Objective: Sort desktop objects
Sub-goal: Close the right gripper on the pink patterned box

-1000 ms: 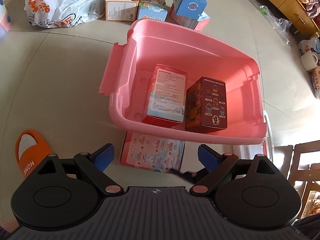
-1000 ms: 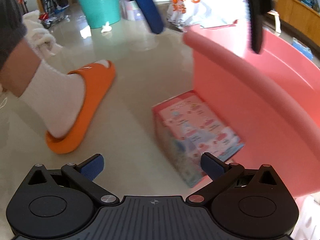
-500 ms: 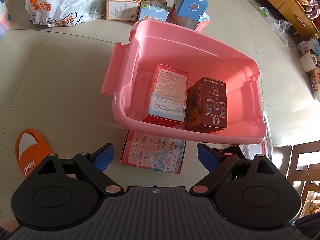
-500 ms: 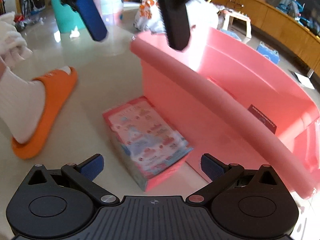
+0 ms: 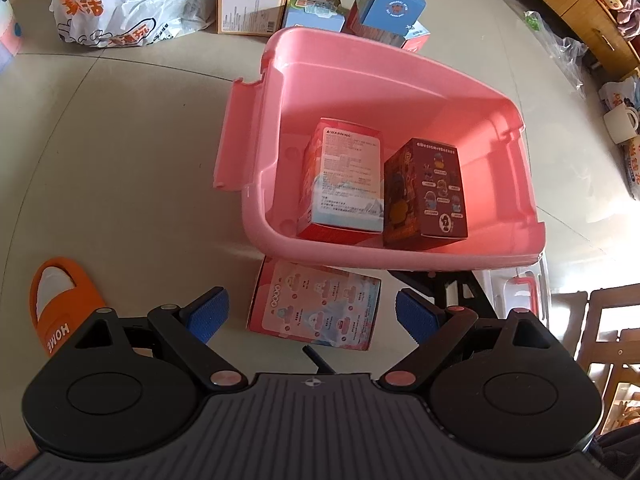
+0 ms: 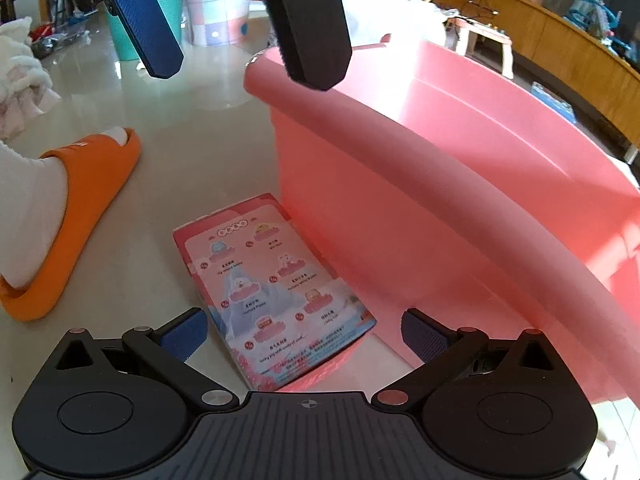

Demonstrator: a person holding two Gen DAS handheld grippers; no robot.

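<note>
While both tools hang over a pale tiled floor [image 5: 120, 152], the left tool [image 5: 310, 314] stands with its blue ribbed pads wide apart and nothing between them. At nine o'clock in the left wrist view lies one orange foam slipper [image 5: 60, 308] with "HOME" moulded on its strap and a white sock inside. At eleven o'clock slumps one white plastic bag [image 5: 120, 4] printed with orange characters. Just above six o'clock, one flat pink cardboard box [image 5: 316, 306] printed with little cartoon figures lies on the floor, tucked against the near wall of the pink bin [image 5: 248, 128].

That bin is a smooth plastic rectangle with a rolled rim and a flap handle at its nine o'clock side. Two boxes lie inside it side by side: a red and white box [image 5: 344, 180] headed "WARNING" over fine print, and a dark maroon box [image 5: 430, 192] showing a column of small figures. At twelve o'clock beyond the bin sit several more cartoon-printed cartons [image 5: 316, 4], among them a tan one and a blue cube. At three o'clock stands one white mug [image 5: 620, 122].

The right tool [image 6: 306, 334] is also spread open, gripping nothing, its pads flanking the near end of the flat pink cardboard box [image 6: 276, 288] without touching it.
</note>
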